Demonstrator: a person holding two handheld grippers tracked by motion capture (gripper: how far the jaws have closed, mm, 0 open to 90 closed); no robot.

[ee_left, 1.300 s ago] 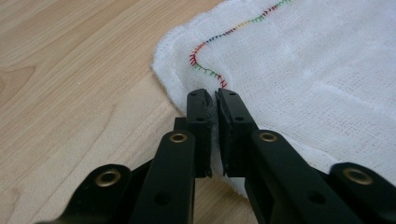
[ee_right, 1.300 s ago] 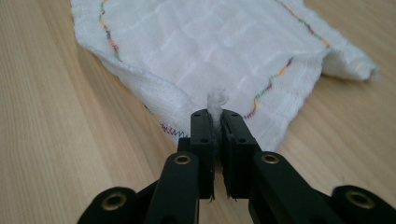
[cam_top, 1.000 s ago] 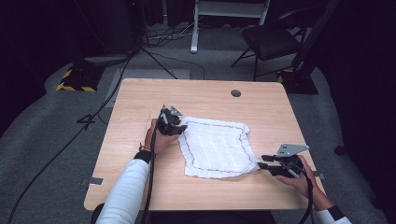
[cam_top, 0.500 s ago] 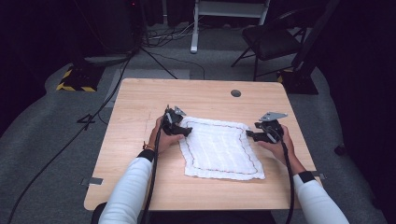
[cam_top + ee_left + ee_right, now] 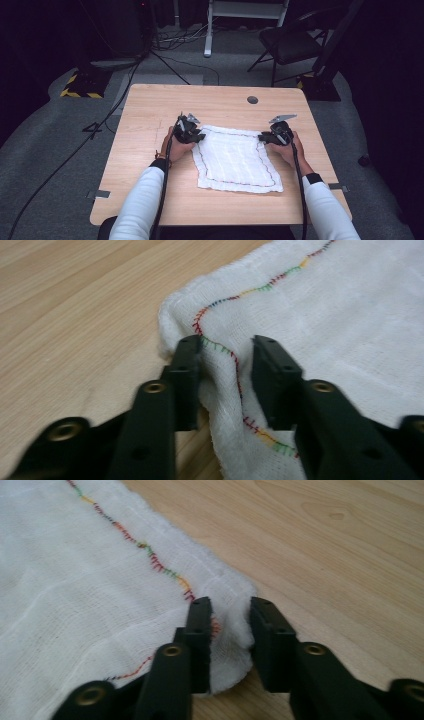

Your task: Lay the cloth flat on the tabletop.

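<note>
On the counter (image 5: 150,200), mid-surface, the cloth (image 5: 235,160) is lying flat. Left gripper (image 5: 192,136) and right gripper (image 5: 265,139) jaws, having just been closing, are each pinching a far corner. Bare wood is surrounding it; a grommet (image 5: 252,99) is sitting well beyond.

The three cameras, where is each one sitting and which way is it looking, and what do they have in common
High view: above the person's side, looking forward and down on the table; forearms, left gripper, right gripper.
Left gripper view: rides the left gripper, looking along its jaws pinching a corner of the white cloth.
Right gripper view: rides the right gripper, jaws gathering another corner.
Shared: the cloth with coloured stitching.
</note>
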